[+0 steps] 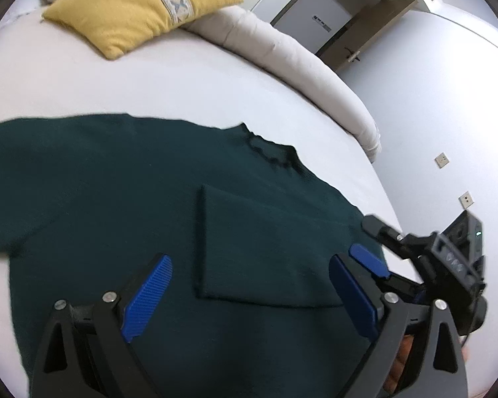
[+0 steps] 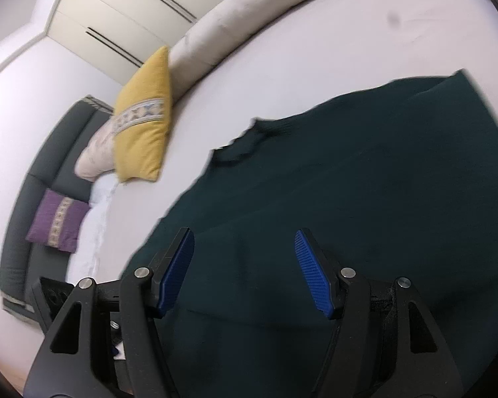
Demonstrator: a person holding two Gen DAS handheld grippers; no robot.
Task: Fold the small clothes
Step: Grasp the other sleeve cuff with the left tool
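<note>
Dark green shirt point(image 1: 116, 192) cut off by the left and bottom edges of the left wrist view; cut off again by the right and bottom edges of the right wrist view, its near edge smeared by motion blur. Lower hem hidden beneath both tools. Right gripper point(image 1: 375, 248) only partly visible at the right rim of the left view, one finger largely hidden behind the near blue pad. Purple cushion point(image 2: 58, 220) blurred, pattern unreadable. Wall sockets point(image 1: 441, 160) too small to make out. Doorway point(image 1: 332, 20) sliced by the top rim.
</note>
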